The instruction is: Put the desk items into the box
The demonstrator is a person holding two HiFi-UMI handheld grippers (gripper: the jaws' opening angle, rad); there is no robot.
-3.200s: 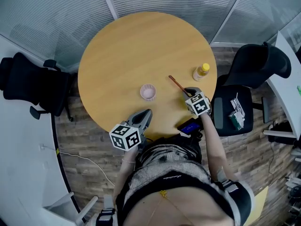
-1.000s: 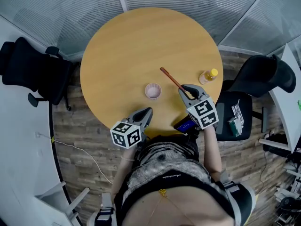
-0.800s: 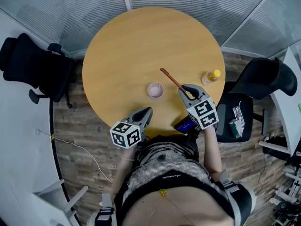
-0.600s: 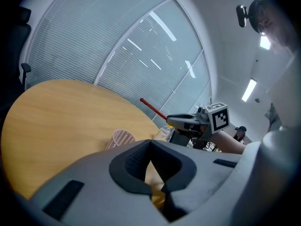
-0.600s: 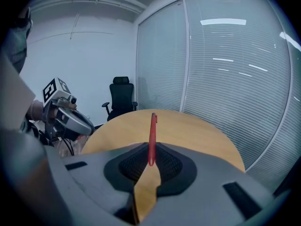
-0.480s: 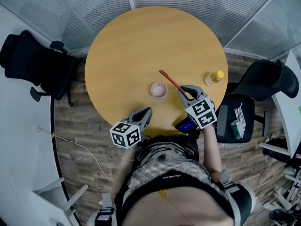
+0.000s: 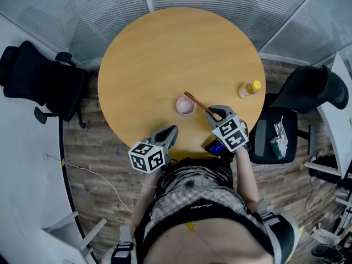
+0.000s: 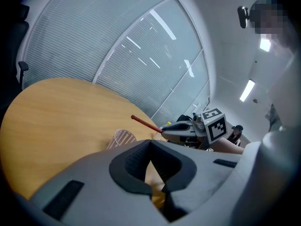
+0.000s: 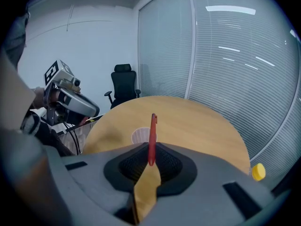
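Observation:
A red pen point(image 7: 199, 104) sticks out up-left from my right gripper point(image 7: 216, 113), which is shut on its lower end above the round wooden table point(image 7: 165, 54). In the right gripper view the pen point(image 9: 152, 134) stands between the closed pads, its tip over a small pale perforated cup point(image 9: 140, 136). That cup point(image 7: 186, 106) sits just left of the pen's tip. My left gripper point(image 7: 171, 132) hovers at the table's near edge, shut and empty. In the left gripper view the cup point(image 8: 123, 138) and the right gripper point(image 8: 181, 127) lie ahead.
A yellow-capped bottle point(image 7: 249, 89) stands near the table's right edge. A blue flat item point(image 7: 215, 146) lies under my right hand at the near edge. Black office chairs stand left point(image 7: 38, 84) and right point(image 7: 308, 89). Glass walls with blinds lie beyond the table.
The right gripper has lifted the red pen off the table and carried it left, so its tip now hangs beside the cup. The left gripper has stayed put.

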